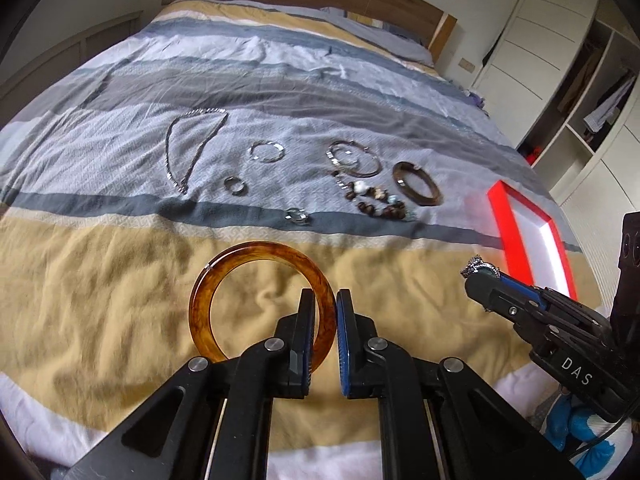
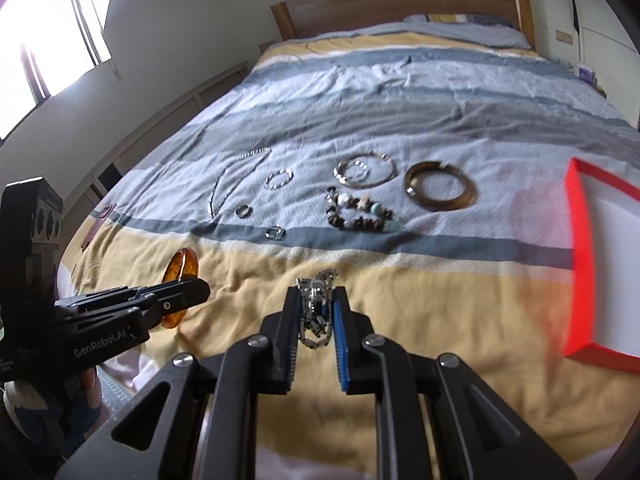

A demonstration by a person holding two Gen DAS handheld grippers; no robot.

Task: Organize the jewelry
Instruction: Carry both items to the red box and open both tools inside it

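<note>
The right gripper is clamping a metal watch; the left gripper is pinching an amber bangle. The red tray is lying at right of frame, nearer the right gripper.

You are working in a home bedroom.
Ahead of your grippers a striped bedspread is running to a wooden headboard; a wardrobe is standing right.
</note>
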